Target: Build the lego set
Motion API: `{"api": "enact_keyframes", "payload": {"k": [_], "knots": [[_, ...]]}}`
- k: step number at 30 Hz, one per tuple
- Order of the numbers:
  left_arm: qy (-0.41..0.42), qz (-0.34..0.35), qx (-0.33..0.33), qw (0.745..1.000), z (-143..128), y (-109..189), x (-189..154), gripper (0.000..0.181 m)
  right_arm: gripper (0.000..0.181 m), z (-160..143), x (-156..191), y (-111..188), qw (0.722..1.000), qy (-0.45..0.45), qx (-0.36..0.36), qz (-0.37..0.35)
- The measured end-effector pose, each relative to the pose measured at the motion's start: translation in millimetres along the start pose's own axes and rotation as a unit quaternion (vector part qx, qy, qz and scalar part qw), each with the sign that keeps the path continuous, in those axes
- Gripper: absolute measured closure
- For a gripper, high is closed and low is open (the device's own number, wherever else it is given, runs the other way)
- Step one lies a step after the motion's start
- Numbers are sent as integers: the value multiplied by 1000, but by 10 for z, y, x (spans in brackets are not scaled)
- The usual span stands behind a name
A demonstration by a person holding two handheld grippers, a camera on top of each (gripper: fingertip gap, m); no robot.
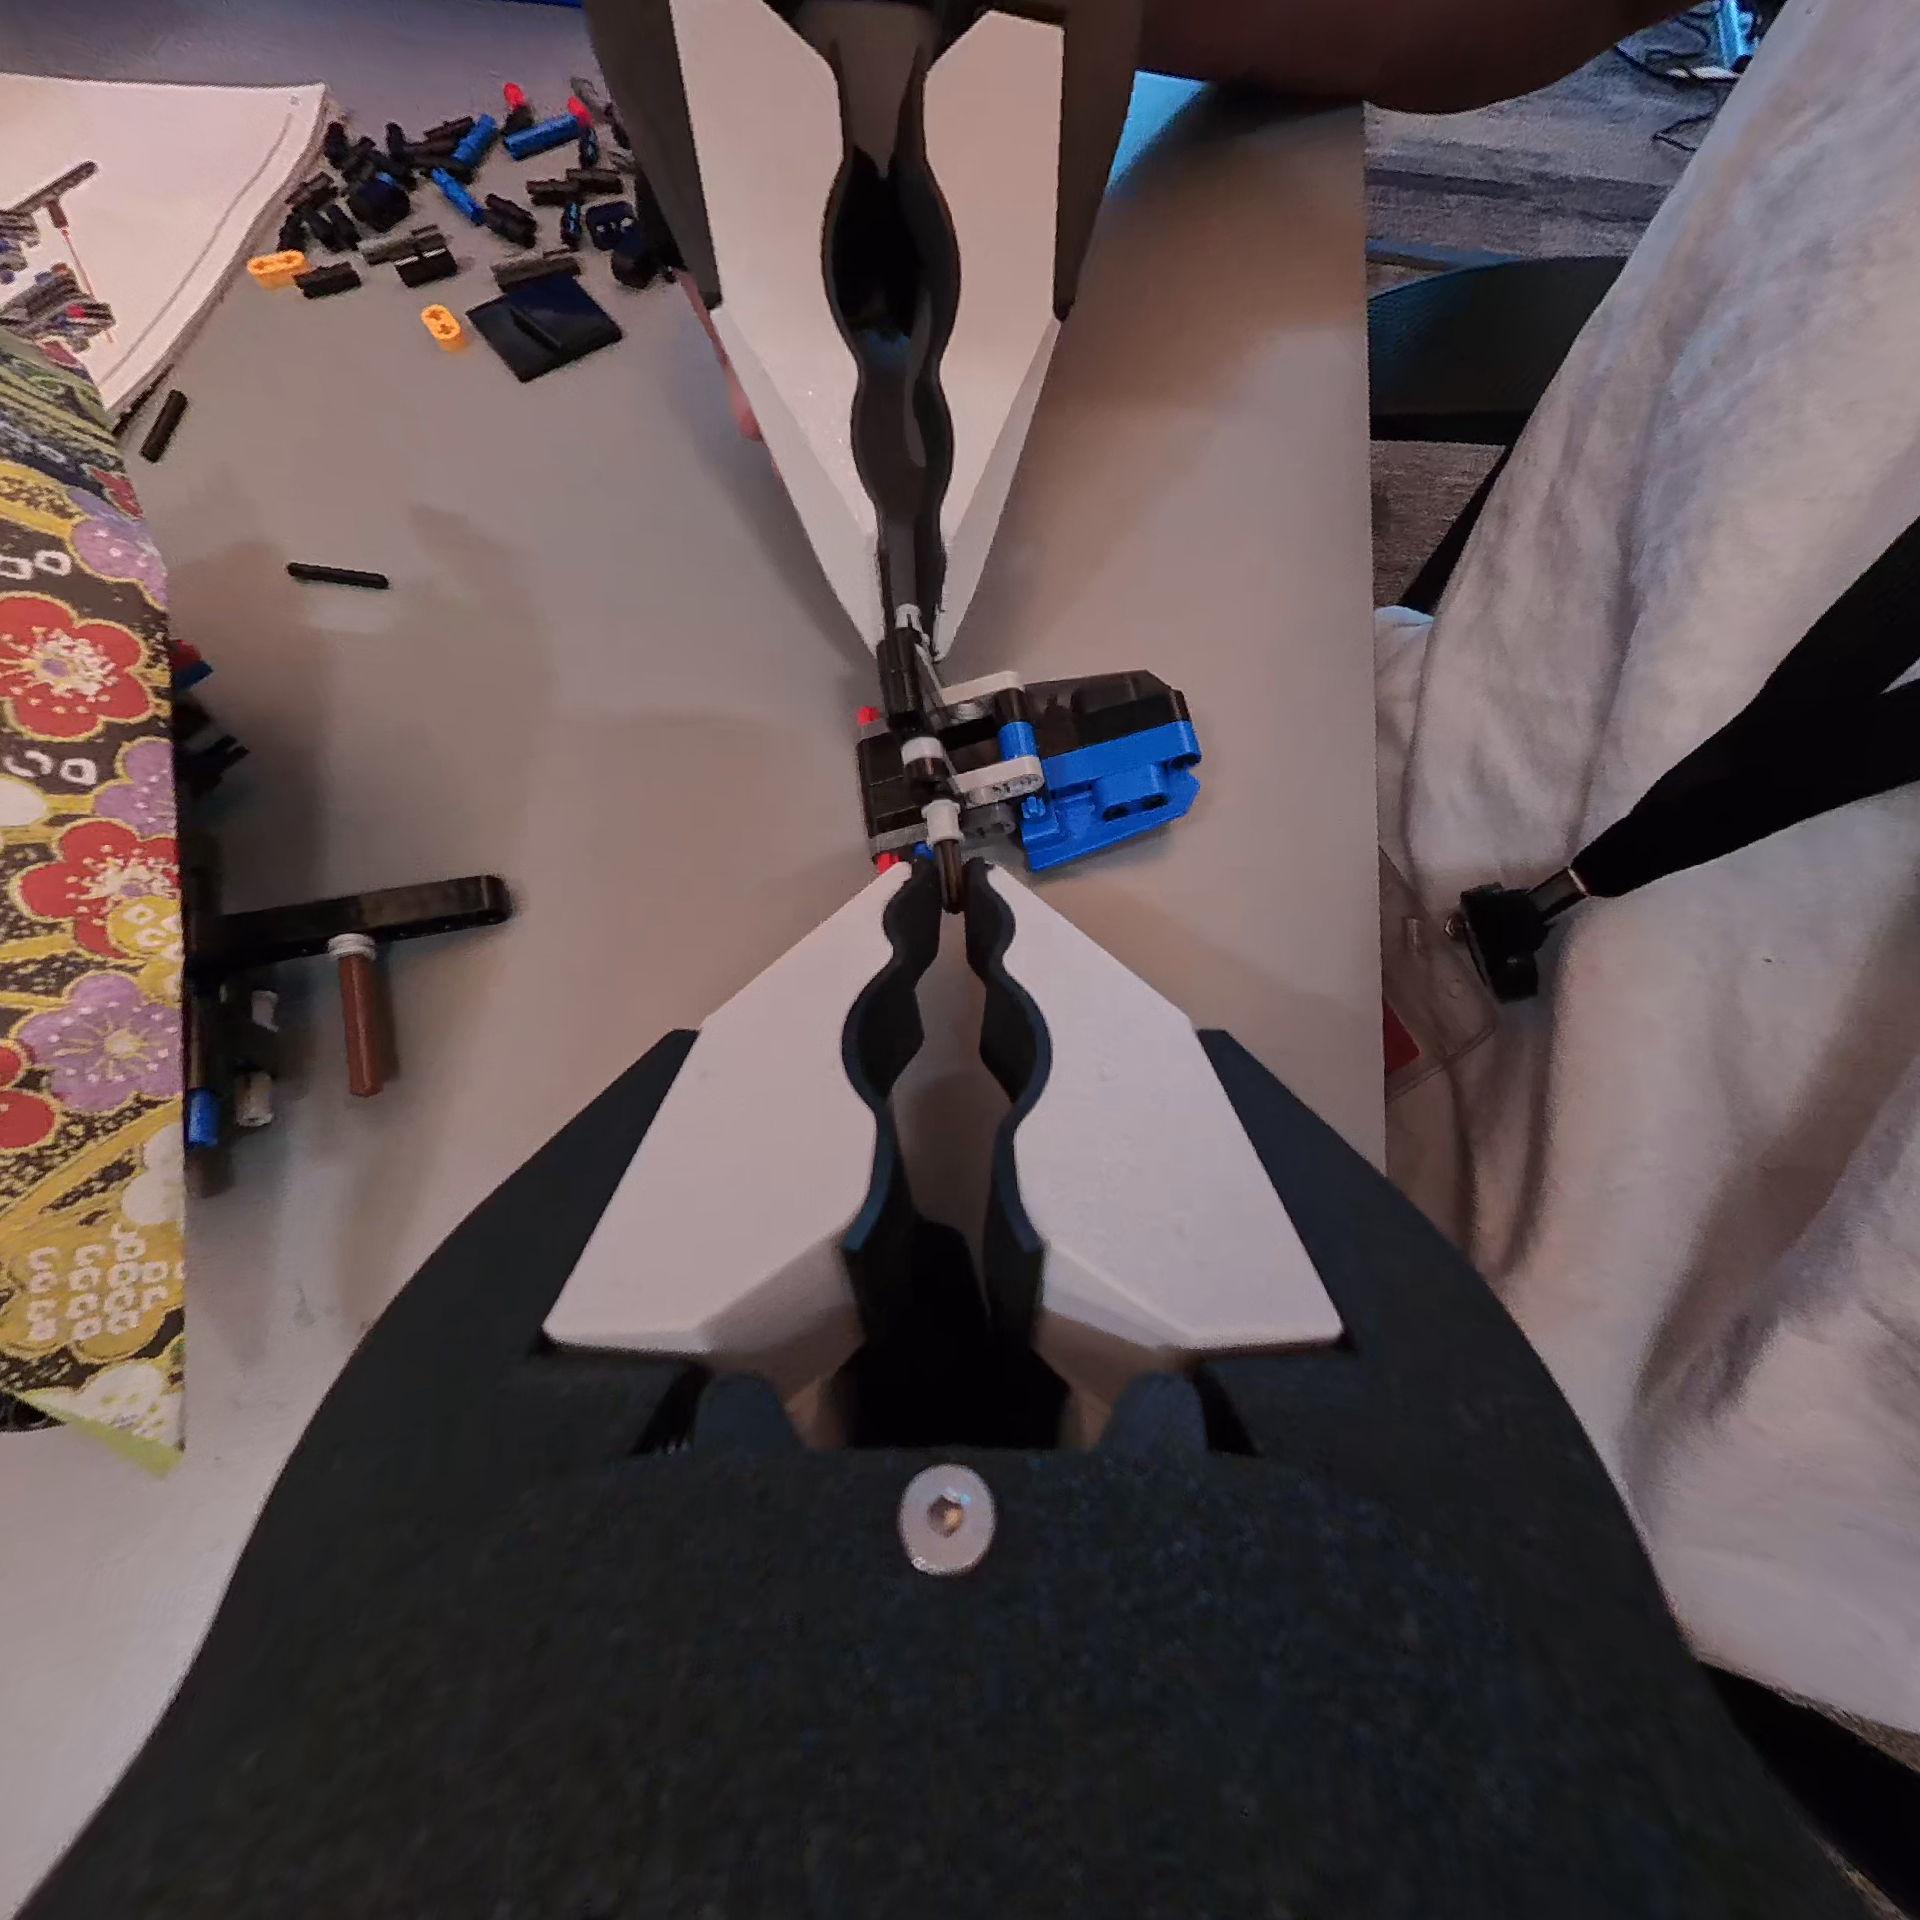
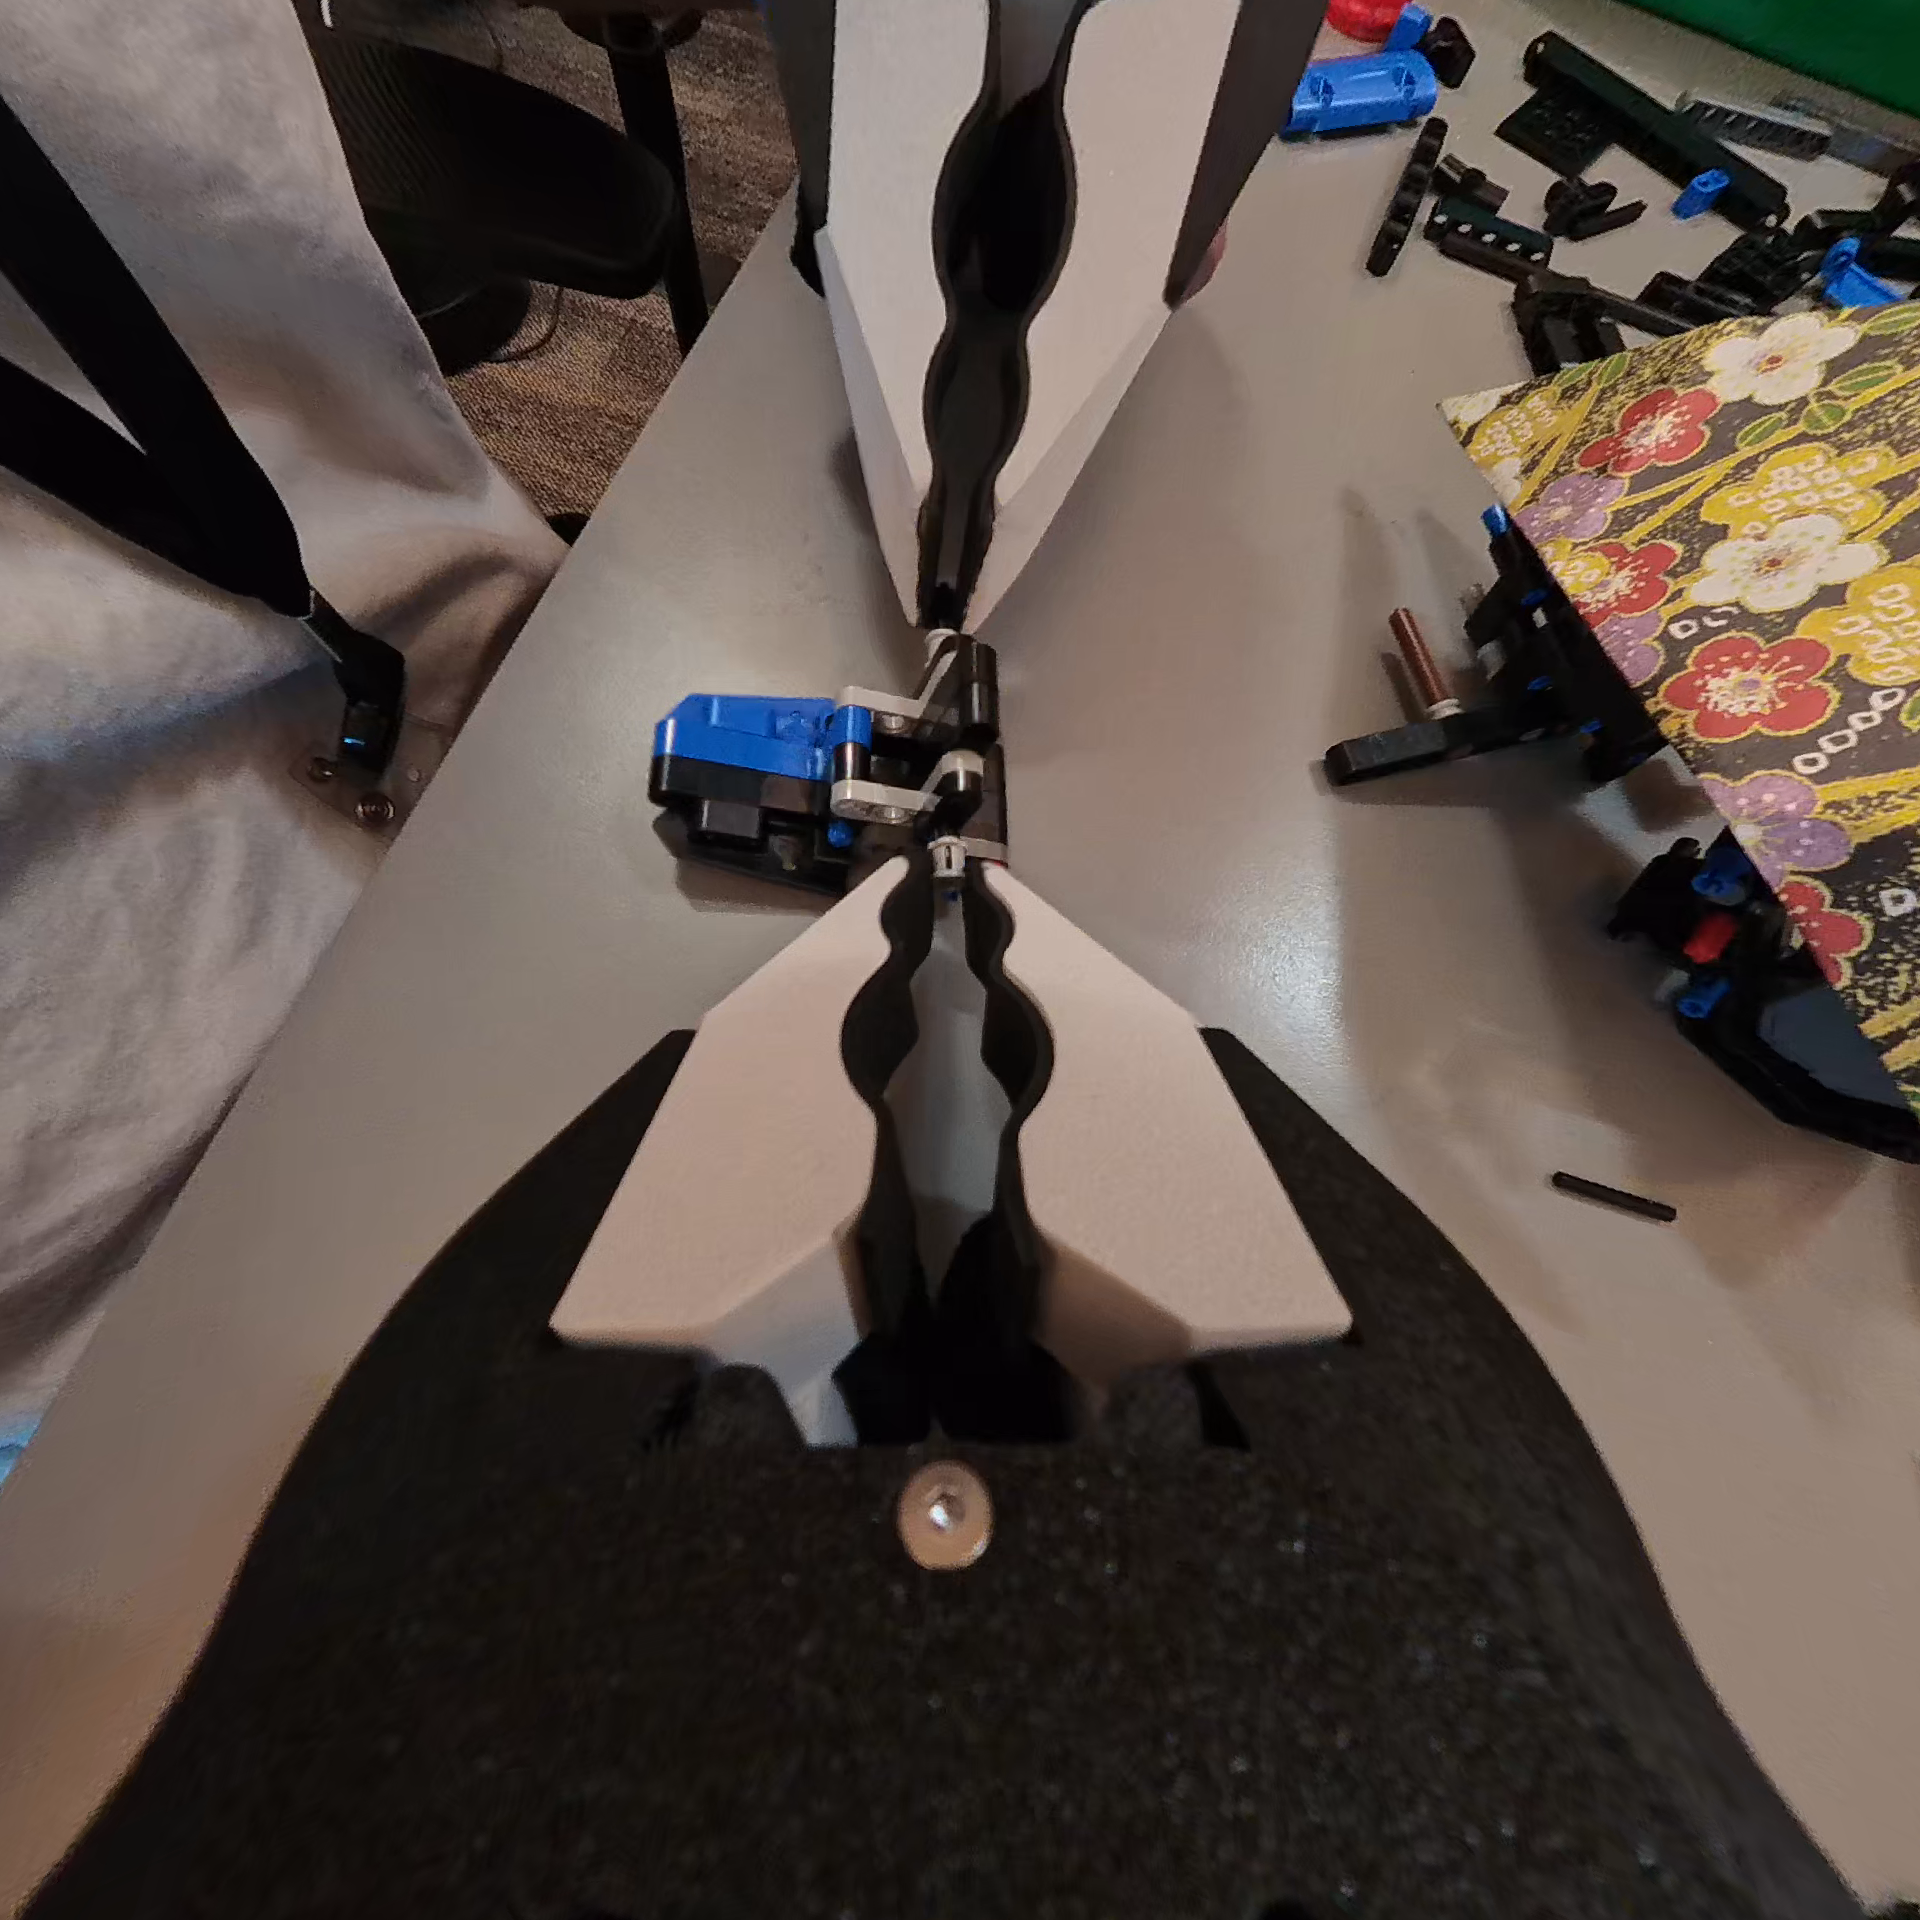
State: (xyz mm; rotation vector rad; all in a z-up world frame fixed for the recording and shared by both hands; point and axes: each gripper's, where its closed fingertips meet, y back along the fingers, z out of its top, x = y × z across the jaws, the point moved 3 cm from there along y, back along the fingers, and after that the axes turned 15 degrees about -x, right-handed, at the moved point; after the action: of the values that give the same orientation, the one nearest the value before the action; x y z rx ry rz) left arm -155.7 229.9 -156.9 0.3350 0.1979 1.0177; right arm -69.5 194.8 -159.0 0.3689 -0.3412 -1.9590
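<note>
A small blue, black and light-grey lego assembly (image 1: 1101,774) sits at the middle of the grey table (image 1: 623,727), with a black axle (image 1: 928,769) running through its black end. My left gripper (image 1: 948,888) is shut on the near end of that axle. My right gripper (image 1: 912,629) reaches in from the opposite side and is shut on the far end. In the right wrist view the assembly (image 2: 748,753) lies left of the axle, my right gripper (image 2: 943,868) pinches the end with a white bush, and the left gripper (image 2: 951,613) pinches the other. I cannot tell whether the assembly touches the table.
A pile of loose black, blue and orange parts (image 1: 468,208) and a white booklet (image 1: 156,208) lie at the far left. A floral-patterned sheet (image 1: 73,831) covers a larger black build with a brown axle (image 1: 358,1013). A loose black axle (image 1: 338,577) lies nearby. The table edge (image 1: 1371,623) borders a person's grey clothing. The left gripper's tips are roughly 6 centimetres from the right gripper's.
</note>
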Motion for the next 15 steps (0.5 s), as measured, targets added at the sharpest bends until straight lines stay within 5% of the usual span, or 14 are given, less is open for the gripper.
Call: {"api": "enact_keyframes", "payload": {"k": [4,7,15], "knots": [[1,1,6,1000,-9,-19,10,179,177,36,2,12,1000,-4,-6,0],[-22,4,35,999,-65,-93,-2,179,177,296,75,-10,997,-2,-75,15],[-14,-6,21,1000,-22,-108,0,179,176,223,38,76,999,-5,-41,-9]]}}
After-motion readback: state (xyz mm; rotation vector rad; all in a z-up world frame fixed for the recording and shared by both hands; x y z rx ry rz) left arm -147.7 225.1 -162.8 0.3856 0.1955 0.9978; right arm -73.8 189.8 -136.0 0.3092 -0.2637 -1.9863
